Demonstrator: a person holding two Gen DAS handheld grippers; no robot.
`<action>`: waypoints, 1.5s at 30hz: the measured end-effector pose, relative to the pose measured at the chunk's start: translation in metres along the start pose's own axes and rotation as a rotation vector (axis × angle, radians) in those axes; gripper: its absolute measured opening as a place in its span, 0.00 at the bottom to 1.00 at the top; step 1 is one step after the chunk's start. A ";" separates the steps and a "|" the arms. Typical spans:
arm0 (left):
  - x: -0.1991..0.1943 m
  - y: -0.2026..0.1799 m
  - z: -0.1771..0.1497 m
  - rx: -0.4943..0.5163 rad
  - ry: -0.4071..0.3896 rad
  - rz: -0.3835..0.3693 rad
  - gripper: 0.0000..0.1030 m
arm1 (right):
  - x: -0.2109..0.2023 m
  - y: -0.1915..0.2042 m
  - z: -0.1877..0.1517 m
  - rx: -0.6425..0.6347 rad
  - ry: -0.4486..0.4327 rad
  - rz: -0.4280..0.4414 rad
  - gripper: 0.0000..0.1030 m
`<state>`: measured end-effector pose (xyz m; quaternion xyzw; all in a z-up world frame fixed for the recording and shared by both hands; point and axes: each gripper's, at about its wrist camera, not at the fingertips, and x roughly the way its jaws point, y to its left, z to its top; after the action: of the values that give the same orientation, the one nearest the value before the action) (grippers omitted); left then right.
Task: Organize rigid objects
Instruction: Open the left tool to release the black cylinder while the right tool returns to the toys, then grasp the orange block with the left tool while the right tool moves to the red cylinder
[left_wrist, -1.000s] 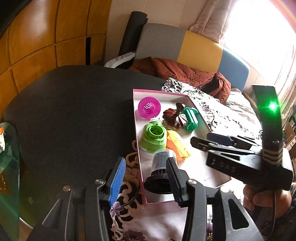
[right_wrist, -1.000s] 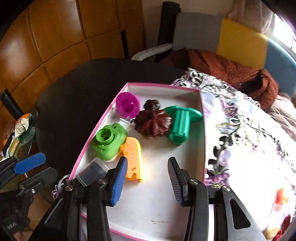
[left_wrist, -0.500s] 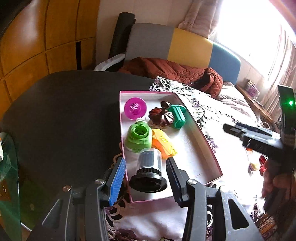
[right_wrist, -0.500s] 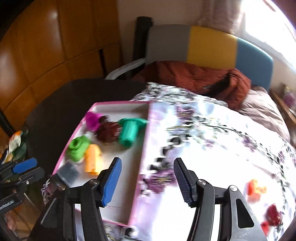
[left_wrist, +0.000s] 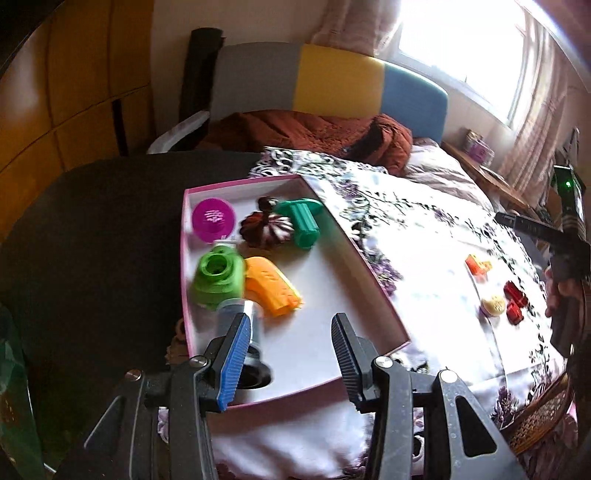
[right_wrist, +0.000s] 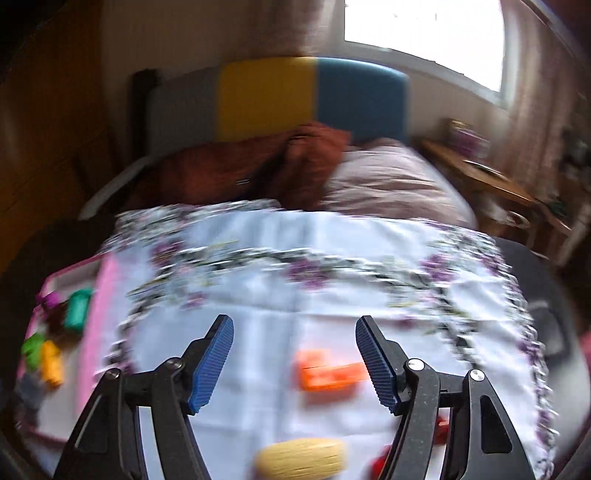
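Left gripper (left_wrist: 288, 354): jaws apart, nothing between them, poised over the near end of the pink-rimmed white cardboard tray (left_wrist: 373, 269); a clear cylinder on a black base (left_wrist: 243, 332) lies just beside the blue pad.
Right gripper (right_wrist: 295, 363): jaws have just been opening and stand wide, empty, above a blurred orange plastic block (right_wrist: 327, 373) on the flowered white tablecloth (right_wrist: 295, 266).
Tray contents: magenta round cup (left_wrist: 213, 220), dark brown ridged piece (left_wrist: 266, 229), teal ribbed peg (left_wrist: 303, 221), green ring-shaped piece (left_wrist: 217, 277), orange perforated wedge (left_wrist: 271, 288).
Cloth, loose: pale yellow ridged oval (right_wrist: 301, 459), red pieces (left_wrist: 515, 299).
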<state>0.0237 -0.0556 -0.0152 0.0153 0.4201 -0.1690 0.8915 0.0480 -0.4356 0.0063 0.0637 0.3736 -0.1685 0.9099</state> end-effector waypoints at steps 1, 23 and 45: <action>0.002 -0.006 0.001 0.016 0.003 -0.006 0.45 | 0.003 -0.016 0.000 0.030 -0.005 -0.037 0.68; 0.070 -0.163 0.026 0.290 0.114 -0.224 0.48 | 0.010 -0.142 -0.028 0.588 0.018 -0.152 0.72; 0.165 -0.350 0.068 0.870 0.147 -0.396 0.62 | 0.010 -0.178 -0.044 0.806 0.012 -0.075 0.77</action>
<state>0.0615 -0.4441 -0.0558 0.3182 0.3669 -0.4942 0.7210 -0.0370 -0.5938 -0.0301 0.4026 0.2851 -0.3342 0.8031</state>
